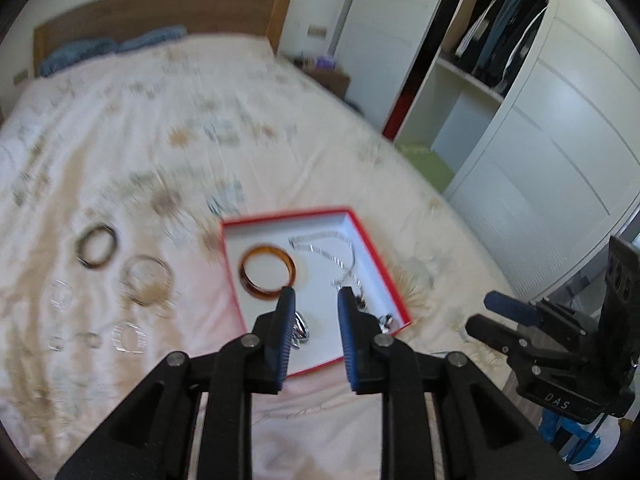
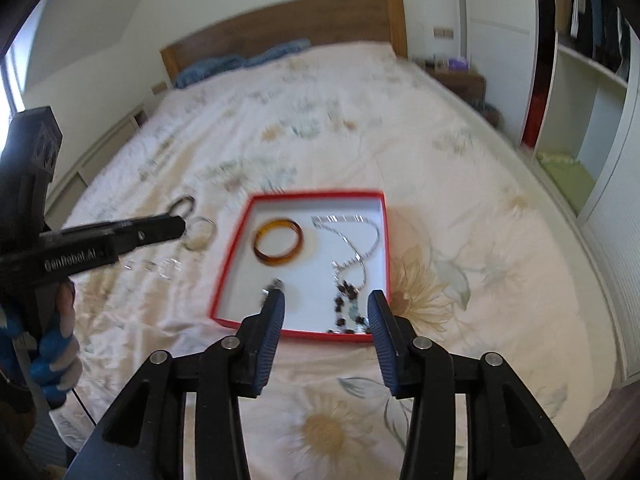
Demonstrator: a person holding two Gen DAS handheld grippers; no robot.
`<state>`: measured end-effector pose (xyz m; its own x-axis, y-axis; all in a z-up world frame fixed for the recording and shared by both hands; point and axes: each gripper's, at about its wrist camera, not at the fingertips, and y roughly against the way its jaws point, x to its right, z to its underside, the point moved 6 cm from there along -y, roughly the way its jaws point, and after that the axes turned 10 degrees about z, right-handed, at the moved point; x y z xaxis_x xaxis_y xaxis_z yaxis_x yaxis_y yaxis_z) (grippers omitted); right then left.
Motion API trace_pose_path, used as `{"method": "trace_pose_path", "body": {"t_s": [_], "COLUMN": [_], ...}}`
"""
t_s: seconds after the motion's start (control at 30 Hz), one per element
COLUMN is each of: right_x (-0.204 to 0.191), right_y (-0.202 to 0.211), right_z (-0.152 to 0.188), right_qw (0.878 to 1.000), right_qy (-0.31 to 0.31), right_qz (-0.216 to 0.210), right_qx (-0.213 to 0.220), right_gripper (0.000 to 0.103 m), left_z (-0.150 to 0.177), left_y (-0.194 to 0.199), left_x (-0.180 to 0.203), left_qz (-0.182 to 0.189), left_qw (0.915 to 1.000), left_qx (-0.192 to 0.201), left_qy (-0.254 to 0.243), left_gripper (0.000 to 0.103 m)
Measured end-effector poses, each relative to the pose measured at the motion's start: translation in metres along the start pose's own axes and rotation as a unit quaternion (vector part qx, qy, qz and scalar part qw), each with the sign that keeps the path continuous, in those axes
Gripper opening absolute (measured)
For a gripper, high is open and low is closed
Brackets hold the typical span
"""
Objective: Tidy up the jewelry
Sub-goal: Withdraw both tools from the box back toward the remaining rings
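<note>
A shallow red-rimmed box (image 1: 288,214) (image 2: 316,193) lies on the flowered bedspread. Inside it are an amber bangle (image 1: 245,280) (image 2: 258,254), a silver chain necklace (image 1: 320,250) (image 2: 344,219) ending in dark beads (image 2: 344,296), and a small silver piece (image 1: 300,332) (image 2: 274,286). Left of the box on the cover lie a dark bangle (image 1: 80,254) (image 2: 184,200), a clear bangle (image 1: 168,276) (image 2: 200,245) and several small clear rings (image 1: 118,336). My left gripper (image 1: 316,292) (image 2: 176,224) hangs open above the box's near side, holding nothing. My right gripper (image 2: 327,296) (image 1: 504,312) is open too, over the box's near edge.
The bed has a wooden headboard (image 1: 160,12) and blue pillows (image 1: 80,54) at the far end. A white wardrobe (image 1: 560,140) with hanging clothes (image 1: 496,32) stands to the right, a nightstand (image 1: 332,76) beside the bed. A gloved hand (image 2: 56,360) holds the left gripper.
</note>
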<state>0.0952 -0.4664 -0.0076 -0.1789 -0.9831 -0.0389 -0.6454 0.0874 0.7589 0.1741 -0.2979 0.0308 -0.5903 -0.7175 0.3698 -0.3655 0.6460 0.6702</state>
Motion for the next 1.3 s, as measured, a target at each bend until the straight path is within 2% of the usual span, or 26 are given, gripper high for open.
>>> {"method": "trace_pose_path", "body": {"t_s": [0.13,0.27,0.5,0.6,0.73,0.83,0.97,1.3], "right_x": [-0.016,-0.035,-0.072,-0.090,-0.114,-0.132,-0.153,-0.196], "right_y": [0.049,0.096,0.169,0.192,0.209,0.210,0.189,0.063], "right_z": [-0.006,-0.003,0.008,0.013,0.015,0.014,0.012,0.004], "right_qw": [0.999,0.997,0.990,0.987,0.983,0.981,0.981,0.984], "right_qy": [0.009,0.019,0.039,0.051,0.069,0.080,0.091,0.093], "right_qz": [-0.010,-0.023,-0.046,-0.057,-0.070,-0.083,-0.099,-0.134], "right_qx": [0.039,0.074,0.126,0.143,0.155,0.155,0.142,0.070], "right_gripper": [0.047,0.047,0.048,0.048,0.048,0.048,0.048,0.047], "left_z": [-0.005,0.005,0.046,0.067,0.088,0.099,0.110,0.124], "left_y": [0.070,0.142,0.246,0.279,0.305,0.313,0.301,0.200], "left_x": [0.006,0.002,-0.025,-0.041,-0.059,-0.072,-0.097,-0.198], "left_qz": [-0.025,-0.069,-0.132,-0.149,-0.160,-0.174,-0.187,-0.190], "left_qw": [0.9983,0.9927,0.9829,0.9793,0.9761,0.9727,0.9716,0.9741], "left_qx": [0.050,0.094,0.125,0.136,0.147,0.152,0.144,0.092], "left_qy": [-0.014,-0.029,-0.028,-0.014,0.004,0.011,0.023,0.080], "left_gripper": [0.021,0.021,0.021,0.021,0.021,0.021,0.021,0.021]}}
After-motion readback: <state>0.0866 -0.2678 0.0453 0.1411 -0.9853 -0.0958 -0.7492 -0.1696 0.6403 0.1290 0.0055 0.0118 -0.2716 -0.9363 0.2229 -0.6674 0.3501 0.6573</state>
